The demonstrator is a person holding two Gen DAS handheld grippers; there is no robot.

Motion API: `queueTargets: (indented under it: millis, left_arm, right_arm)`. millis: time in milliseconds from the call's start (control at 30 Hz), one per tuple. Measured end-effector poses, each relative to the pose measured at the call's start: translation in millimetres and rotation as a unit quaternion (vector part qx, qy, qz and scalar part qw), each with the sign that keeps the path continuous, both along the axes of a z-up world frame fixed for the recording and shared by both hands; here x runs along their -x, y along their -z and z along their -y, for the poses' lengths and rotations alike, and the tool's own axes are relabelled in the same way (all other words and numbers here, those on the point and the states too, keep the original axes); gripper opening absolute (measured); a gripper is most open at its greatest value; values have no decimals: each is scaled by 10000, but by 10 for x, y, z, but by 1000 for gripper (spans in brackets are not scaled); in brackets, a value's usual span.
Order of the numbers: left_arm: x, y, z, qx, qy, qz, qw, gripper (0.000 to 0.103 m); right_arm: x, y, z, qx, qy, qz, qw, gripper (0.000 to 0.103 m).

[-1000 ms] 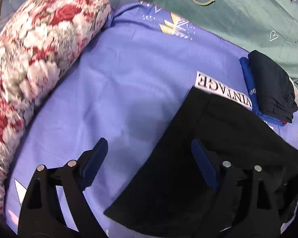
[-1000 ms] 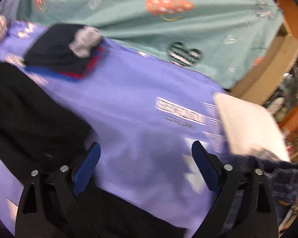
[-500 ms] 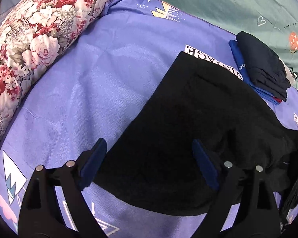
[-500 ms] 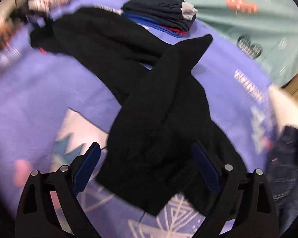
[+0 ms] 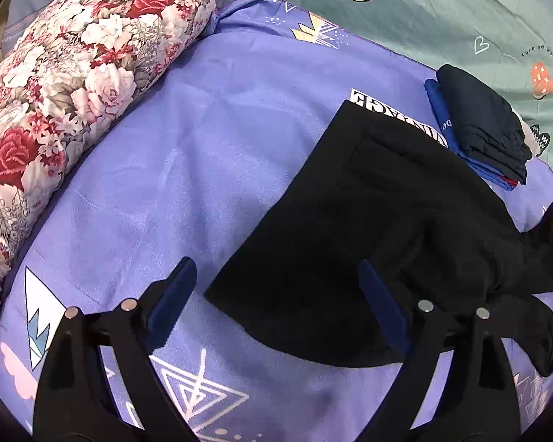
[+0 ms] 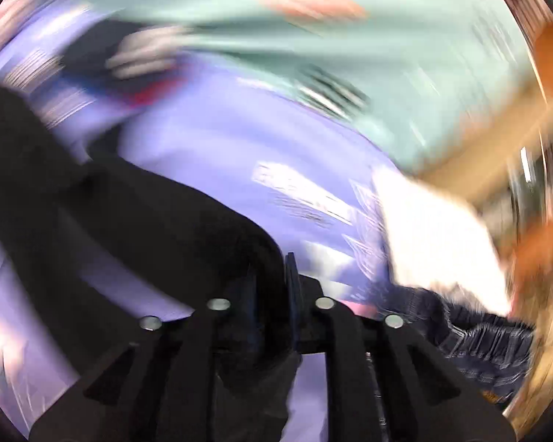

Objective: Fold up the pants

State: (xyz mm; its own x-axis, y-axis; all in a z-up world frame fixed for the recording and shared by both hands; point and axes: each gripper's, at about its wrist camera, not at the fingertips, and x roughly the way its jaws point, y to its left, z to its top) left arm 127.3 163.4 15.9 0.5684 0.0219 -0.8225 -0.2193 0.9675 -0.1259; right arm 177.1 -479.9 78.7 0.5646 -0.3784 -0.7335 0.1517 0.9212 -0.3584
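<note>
Purple bedspread (image 5: 210,154); pants (image 5: 368,228) between hand-held gripper (image 5: 276,298) fingers.

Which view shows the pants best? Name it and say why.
Left wrist view: the black pants lie sharp and mostly whole on the purple sheet, under the open left gripper. The right wrist view is motion-blurred, showing only a dark band of them pinched in the shut right gripper.

Work surface: purple printed blanket (image 5: 210,154) spread flat. Floral bolster pillow (image 5: 66,84) lies along its left edge. Teal cartoon-print sheet (image 5: 442,18) borders the far side. Orange-brown wooden furniture (image 6: 497,154) at right (heavily blurred).
</note>
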Motion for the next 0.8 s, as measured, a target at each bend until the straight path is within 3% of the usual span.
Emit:
queueTargets:
  millis: [67,100,167,233,367,467,600,700,733,767,800]
  left_arm:
    - [62,-38,-16,37,-7,30,10000,91]
    - [124,-69,-41,38,6,57,10000,91]
    - [218,-81,-103,50,-11,37,10000,91]
    - [310,-21,-217,274,-76,-115,9995,92]
    - [390,197,-293,927,-63,-416,9948,92]
    - [321,324,-169,1079,64,-505,9929,92]
    - [107,534,-123,1131,-168,-583,9917,92]
    - [13,546,-129,1218,-277,-353,9915,91]
    - [-25,538,-110,1326,-252,-286,9904,85]
    - [-42,529,-92,1506,-208,-241,9881,61]
    - [-52,519,-74,1608,-185,-224,9866,48]
  right_arm:
    - [-82,-72,517,-454,945,322,9940,55]
    - [-39,-93,602,-789,1014,433,9908,56]
    - [147,-47,653,-1443,900,592,9836,68]
    - [350,120,458,-1384,536,414,9881,87]
    - [1019,530,125,-1081,104,91,9940,90]
    - [1453,712,180,-1429,124,63,9896,93]
    - [1897,909,254,-1738,801,267,9811,95]
    - [2061,978,216,-1813,646,213,9811,95]
    - [2096,993,210,-2054,505,186,9772,95]
    - [2102,1004,214,-2219,438,141,9740,95]
    - [2117,1010,228,-2265,472,111,9728,95]
